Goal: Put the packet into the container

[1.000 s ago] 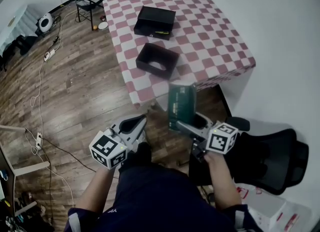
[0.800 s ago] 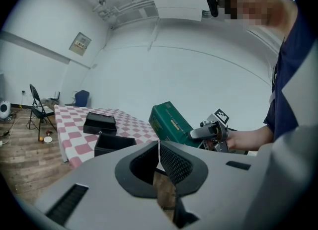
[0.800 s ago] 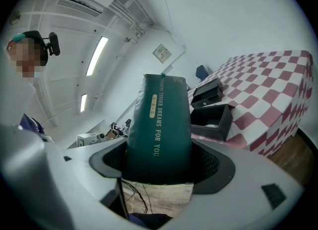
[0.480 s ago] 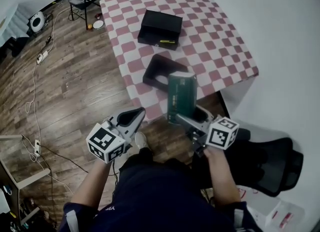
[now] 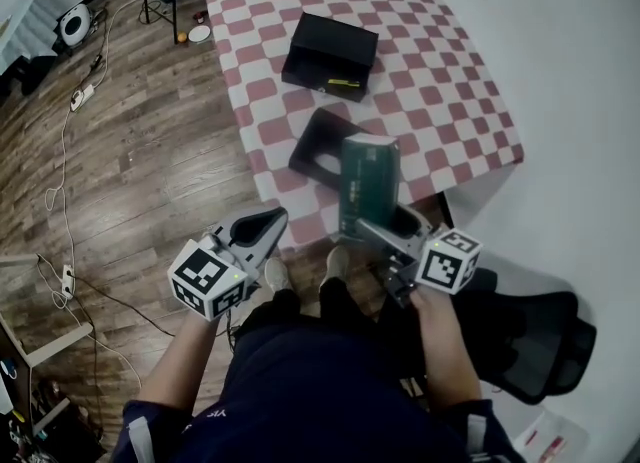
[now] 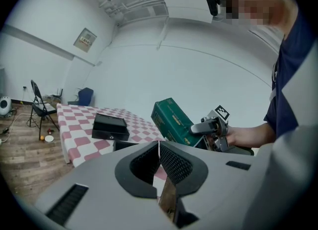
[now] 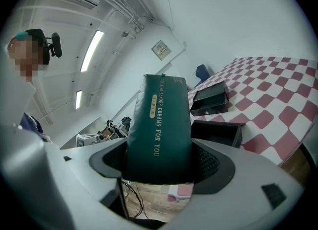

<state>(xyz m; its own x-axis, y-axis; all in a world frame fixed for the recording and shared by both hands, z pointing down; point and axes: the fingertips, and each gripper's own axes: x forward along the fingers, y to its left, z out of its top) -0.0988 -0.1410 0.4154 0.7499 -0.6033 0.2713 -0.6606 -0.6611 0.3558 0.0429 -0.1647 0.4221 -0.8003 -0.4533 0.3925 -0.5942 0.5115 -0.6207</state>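
Note:
A dark green packet (image 5: 368, 183) with gold print stands upright in my right gripper (image 5: 386, 228), which is shut on its lower end. In the head view the packet overlaps the near right part of the open black container (image 5: 322, 141) at the table's front edge. The right gripper view shows the packet (image 7: 161, 124) between the jaws and the container (image 7: 219, 132) beyond it. My left gripper (image 5: 263, 230) hangs to the left over the floor, short of the table, shut with nothing in it; its fingertips meet in the left gripper view (image 6: 159, 145).
A second flat black box (image 5: 332, 49) lies farther back on the red and white checkered table (image 5: 440, 71). A black office chair (image 5: 540, 336) stands at my right. Cables (image 5: 60, 141) run over the wooden floor at the left.
Both grippers and the packet have come closer to the table. The packet now overlaps the open container in the head view. Both grips are unchanged.

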